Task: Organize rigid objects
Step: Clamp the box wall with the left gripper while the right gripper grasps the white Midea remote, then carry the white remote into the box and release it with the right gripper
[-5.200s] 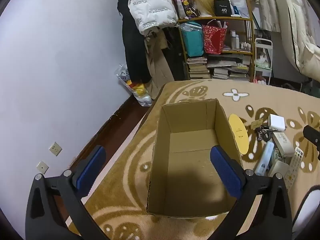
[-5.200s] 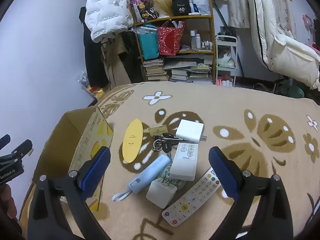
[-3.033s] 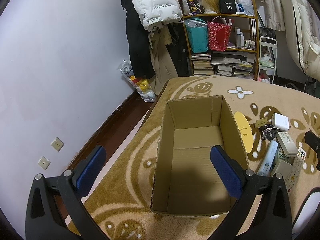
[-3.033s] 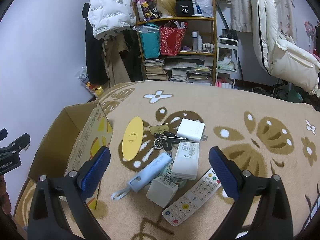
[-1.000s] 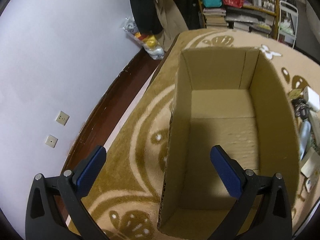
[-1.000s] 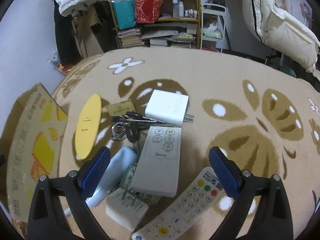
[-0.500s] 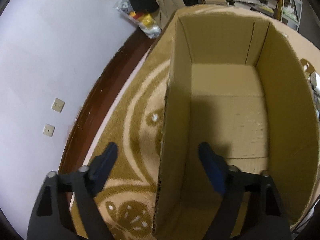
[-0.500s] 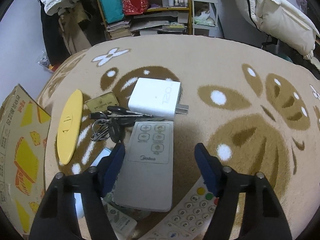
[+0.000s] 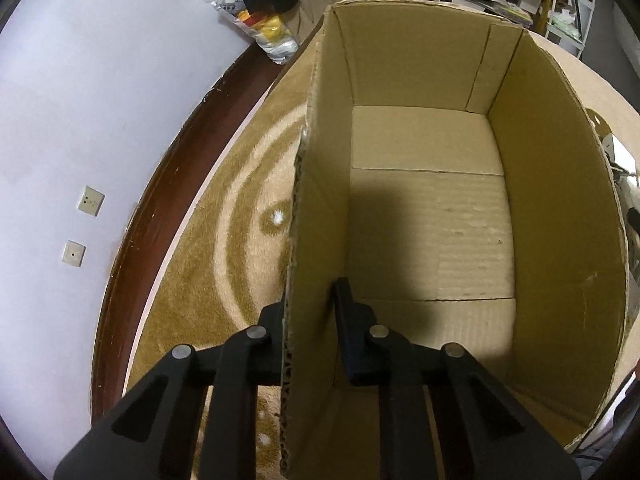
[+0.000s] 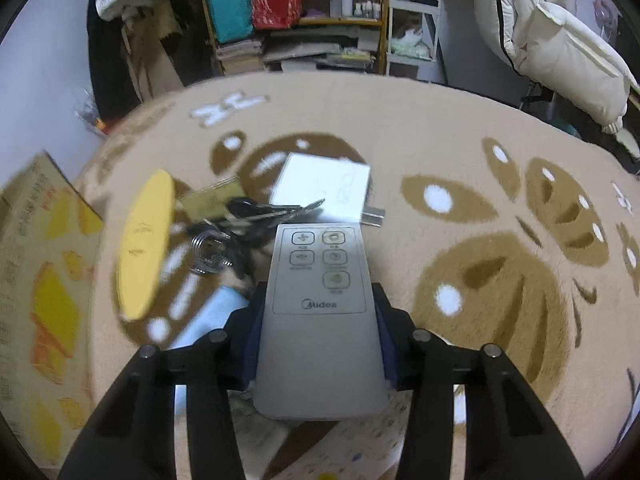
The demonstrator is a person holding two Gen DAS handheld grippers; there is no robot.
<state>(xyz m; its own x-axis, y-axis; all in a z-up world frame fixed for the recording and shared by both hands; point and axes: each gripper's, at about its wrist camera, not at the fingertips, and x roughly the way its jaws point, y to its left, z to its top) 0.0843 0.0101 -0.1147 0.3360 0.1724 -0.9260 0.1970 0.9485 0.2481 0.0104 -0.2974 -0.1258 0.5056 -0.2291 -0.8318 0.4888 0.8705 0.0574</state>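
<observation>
Left tool [image 9: 310, 312]: clamped tight on near left wall of cardboard box [image 9: 432, 216], one finger outside, one inside; box open, nothing visible on its floor, sitting on patterned carpet [image 9: 224, 240]. Right tool [image 10: 316, 336]: jaws closing, grey remote [image 10: 320, 312] gripped between pads, lying along the fingers, buttons up. Just beyond its tip: white charger [image 10: 324, 186], keys [image 10: 240, 216]. Ahead left: yellow oval [image 10: 146, 240]. Under left finger: pale blue item [image 10: 208, 320].
</observation>
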